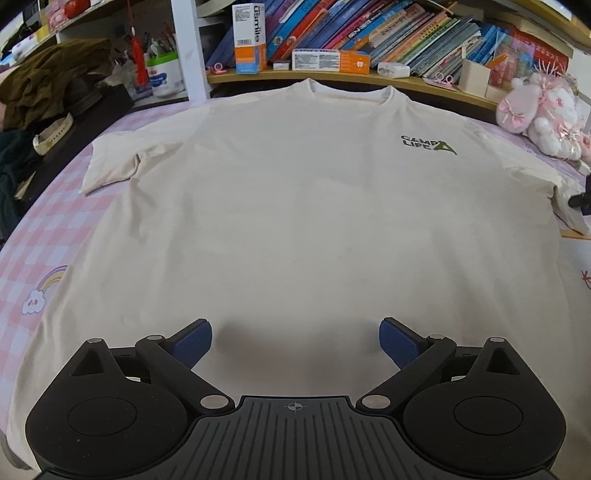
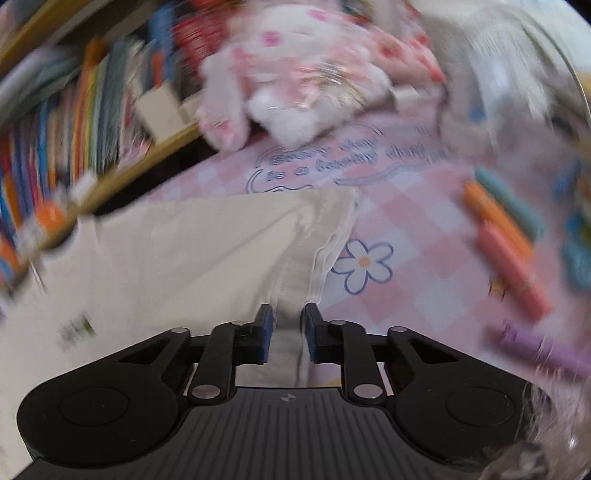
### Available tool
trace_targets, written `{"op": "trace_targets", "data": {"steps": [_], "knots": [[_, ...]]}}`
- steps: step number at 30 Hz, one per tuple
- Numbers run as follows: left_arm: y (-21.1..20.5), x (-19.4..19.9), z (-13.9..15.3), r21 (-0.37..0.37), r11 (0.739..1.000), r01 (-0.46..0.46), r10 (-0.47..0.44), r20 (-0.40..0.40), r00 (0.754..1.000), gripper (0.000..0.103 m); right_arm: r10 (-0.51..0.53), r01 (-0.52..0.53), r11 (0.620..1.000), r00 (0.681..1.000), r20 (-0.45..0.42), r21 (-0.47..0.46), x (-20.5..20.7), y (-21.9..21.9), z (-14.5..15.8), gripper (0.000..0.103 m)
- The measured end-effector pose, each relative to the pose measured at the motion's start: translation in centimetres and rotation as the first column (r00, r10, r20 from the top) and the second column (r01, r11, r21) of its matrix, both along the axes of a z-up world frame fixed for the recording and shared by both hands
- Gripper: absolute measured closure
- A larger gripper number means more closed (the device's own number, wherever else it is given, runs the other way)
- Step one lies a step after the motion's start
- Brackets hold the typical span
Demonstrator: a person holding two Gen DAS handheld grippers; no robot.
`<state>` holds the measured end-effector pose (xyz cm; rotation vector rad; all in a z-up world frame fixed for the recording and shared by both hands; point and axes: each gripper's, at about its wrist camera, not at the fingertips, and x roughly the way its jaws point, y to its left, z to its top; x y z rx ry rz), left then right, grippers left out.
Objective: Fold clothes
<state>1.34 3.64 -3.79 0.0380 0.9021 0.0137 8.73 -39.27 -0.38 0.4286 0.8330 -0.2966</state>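
Note:
A cream T-shirt with a small green chest print lies flat, front up, on a pink checked bed sheet. In the left wrist view my left gripper hovers over the shirt's lower part, open, with nothing between its blue pads. The tip of my right gripper shows at the right edge, by the shirt's sleeve. The right wrist view is blurred. There my right gripper is shut on the hemmed edge of the sleeve, with bunched cloth pinched between the pads.
A wooden shelf of books and boxes runs along the far side of the bed. A pink and white plush toy sits at the far right. Dark clothes are piled at the far left.

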Motion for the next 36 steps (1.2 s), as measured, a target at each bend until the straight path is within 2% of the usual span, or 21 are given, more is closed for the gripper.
{"op": "trace_targets", "data": {"steps": [1, 4, 6, 10, 13, 15, 16, 17, 18, 19, 20, 21, 23, 26, 27, 34, 36], "knots": [[0.1, 0.0, 0.0, -0.001, 1.000, 0.006, -0.006, 0.004, 1.000, 0.004, 0.022, -0.022, 0.999, 1.000, -0.010, -0.031, 0.1, 0.2, 0.0, 0.096], [0.4, -0.1, 0.2, -0.005, 1.000, 0.026, -0.026, 0.015, 1.000, 0.004, 0.041, -0.042, 0.999, 0.998, -0.042, -0.012, 1.1, -0.3, 0.6, 0.099], [0.7, -0.2, 0.4, -0.004, 0.999, 0.036, -0.036, 0.026, 0.999, 0.004, 0.040, -0.040, 0.999, 0.999, -0.012, -0.030, 1.8, -0.2, 1.8, 0.099], [1.9, -0.3, 0.8, -0.004, 0.999, 0.036, -0.036, 0.043, 0.998, 0.004, 0.151, -0.141, 0.981, 0.986, 0.072, -0.134, 3.6, 3.7, 5.4, 0.099], [3.3, -0.2, 0.8, -0.016, 1.000, 0.016, -0.015, 0.048, 0.999, 0.004, 0.310, -0.280, 0.930, 0.945, 0.101, -0.238, 4.8, 9.6, 7.1, 0.099], [4.2, -0.1, 0.8, -0.025, 1.000, 0.001, 0.000, 0.049, 0.999, 0.004, 0.449, -0.414, 0.869, 0.890, 0.082, -0.271, 5.4, 14.2, 7.0, 0.099], [4.6, 0.0, 0.8, -0.030, 1.000, -0.006, 0.008, 0.048, 0.999, 0.004, 0.515, -0.486, 0.836, 0.855, 0.059, -0.254, 5.7, 16.2, 6.5, 0.099], [5.1, 0.0, 0.8, -0.034, 0.999, -0.013, 0.015, 0.047, 0.999, 0.004, 0.578, -0.556, 0.798, 0.815, 0.037, -0.235, 5.9, 18.2, 6.0, 0.097], [5.5, 0.1, 0.7, -0.038, 0.999, -0.016, 0.017, 0.044, 0.999, 0.004, 0.631, -0.614, 0.760, 0.775, 0.019, -0.213, 6.1, 20.0, 5.5, 0.083], [5.7, 0.1, 0.7, -0.038, 0.999, -0.014, 0.016, 0.043, 0.999, 0.004, 0.654, -0.640, 0.744, 0.756, 0.015, -0.192, 5.9, 21.1, 5.0, 0.071], [5.9, 0.0, 0.6, -0.038, 0.999, -0.012, 0.014, 0.042, 0.999, 0.004, 0.662, -0.649, 0.740, 0.749, 0.021, -0.176, 5.7, 21.8, 4.6, 0.052], [6.1, 0.0, 0.6, -0.038, 0.999, -0.010, 0.012, 0.041, 0.999, 0.004, 0.667, -0.655, 0.739, 0.744, 0.036, -0.160, 5.1, 22.0, 4.4, 0.051], [6.6, -0.1, 0.5, -0.039, 0.999, -0.007, 0.009, 0.039, 0.999, 0.004, 0.685, -0.682, 0.729, 0.725, 0.076, -0.066, 4.2, 21.4, 4.2, 0.050], [7.3, -0.1, 0.4, -0.048, 0.999, -0.018, 0.020, 0.032, 0.999, 0.004, 0.671, -0.678, 0.730, 0.734, 0.101, 0.080, 3.3, 19.5, 4.1, 0.050], [7.5, 0.0, 0.4, -0.051, 0.998, -0.022, 0.024, 0.033, 0.999, 0.004, 0.657, -0.664, 0.742, 0.748, 0.098, 0.094, 3.0, 18.8, 4.2, 0.050], [7.4, 0.7, 0.2, -0.080, 0.997, -0.015, 0.017, 0.032, 0.999, 0.004, 0.520, -0.522, 0.849, 0.853, 0.046, 0.081, -0.7, 15.4, 3.7, 0.049], [6.9, 1.0, 0.2, -0.082, 0.997, 0.001, 0.002, 0.039, 0.999, 0.004, 0.476, -0.478, 0.876, 0.878, 0.041, 0.062, -1.7, 15.0, 3.4, 0.043]]}}
